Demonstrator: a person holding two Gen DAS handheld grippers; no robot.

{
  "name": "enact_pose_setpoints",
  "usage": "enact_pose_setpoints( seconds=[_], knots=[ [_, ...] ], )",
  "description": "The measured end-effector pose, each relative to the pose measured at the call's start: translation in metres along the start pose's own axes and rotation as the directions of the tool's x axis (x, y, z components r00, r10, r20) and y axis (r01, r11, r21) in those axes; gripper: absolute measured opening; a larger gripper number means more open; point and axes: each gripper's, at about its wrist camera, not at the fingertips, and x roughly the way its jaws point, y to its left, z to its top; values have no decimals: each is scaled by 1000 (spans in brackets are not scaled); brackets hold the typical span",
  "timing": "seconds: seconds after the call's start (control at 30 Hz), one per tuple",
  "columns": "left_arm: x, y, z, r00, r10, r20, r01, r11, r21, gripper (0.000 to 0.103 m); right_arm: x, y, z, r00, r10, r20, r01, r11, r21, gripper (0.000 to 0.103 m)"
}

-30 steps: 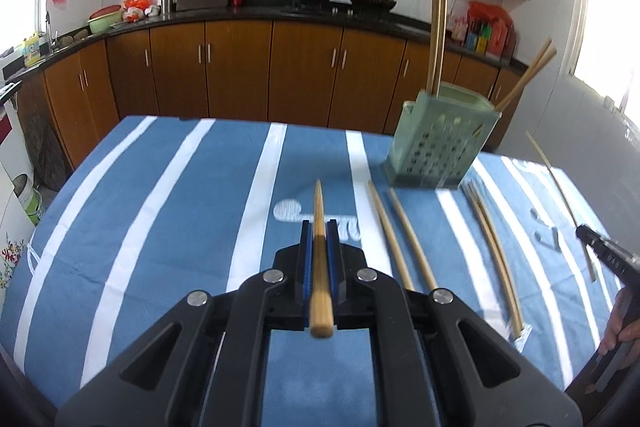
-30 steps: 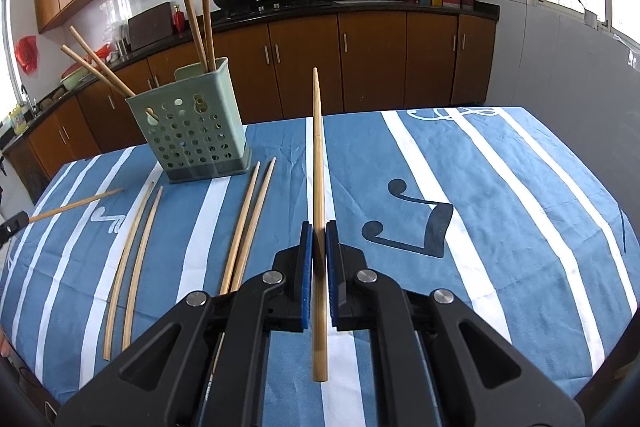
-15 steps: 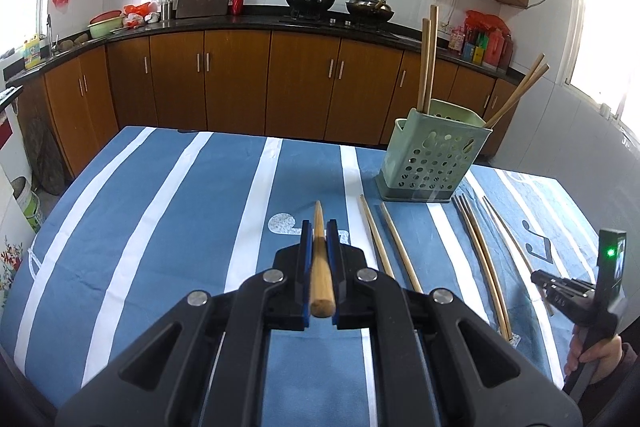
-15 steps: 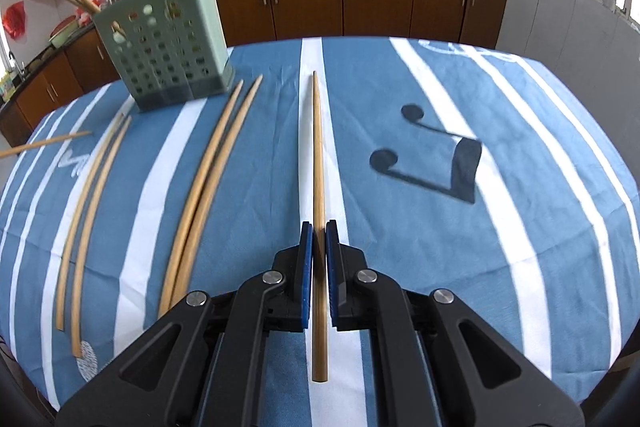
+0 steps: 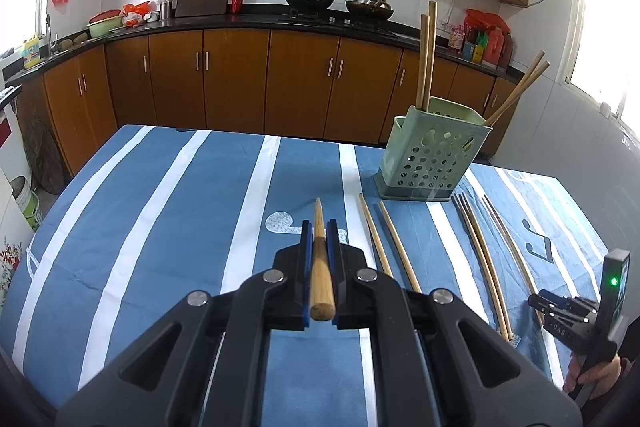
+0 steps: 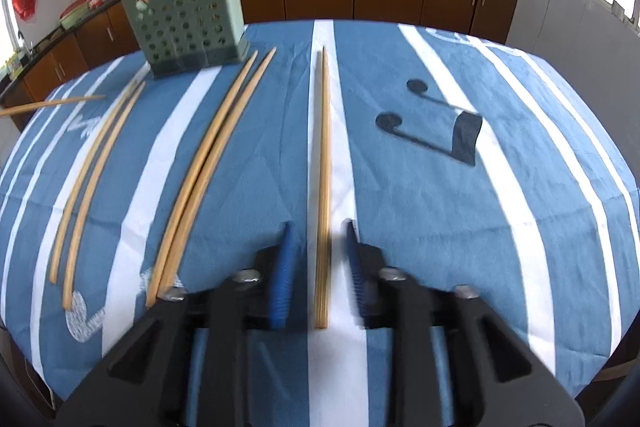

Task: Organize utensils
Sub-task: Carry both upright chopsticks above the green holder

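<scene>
In the right wrist view, the right gripper (image 6: 318, 259) has its blue-padded jaws spread apart, and a pale bamboo chopstick pair (image 6: 323, 187) lies flat on the blue-and-white striped tablecloth (image 6: 500, 227) in the gap between them, touching neither pad. The butt ends sit just inside the jaw tips, near the tablecloth's near edge, and the two sticks run side by side along a white stripe toward the far edge. To their left lies a second bamboo pair (image 6: 208, 163), and farther left a third bamboo pair (image 6: 96, 171), both slanting toward the far left. Beyond these, near the far edge, stands a pale green perforated plastic utensil holder (image 6: 188, 15) with chopsticks standing in it; the tips of the second pair lie just beside its base.

In the left wrist view, the left gripper (image 5: 319, 247) is clenched on a single round bamboo chopstick (image 5: 320, 259), gripped near its thick end, which pokes back toward the camera while the thin tip points ahead, raised above the tablecloth (image 5: 160, 227). Ahead and to the right, loose chopsticks lie on the cloth, and the green holder (image 5: 432, 151) stands toward the far right corner. At the right edge the other gripper (image 5: 560, 311) shows low over the cloth.
</scene>
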Motion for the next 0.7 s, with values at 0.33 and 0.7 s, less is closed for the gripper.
enact_pose_setpoints(
  seconds=[0.33, 0.7],
  knots=[
    [-13, 1, 8, 999, -6, 44, 6, 1000, -7, 8, -50, -9, 28, 989, 16, 148, -22, 999, 41, 7],
    [-29, -1, 20, 993, -36, 110, 38, 999, -13, 8, -102, -19, 61, 932, 10, 362, -48, 994, 97, 7]
  ],
)
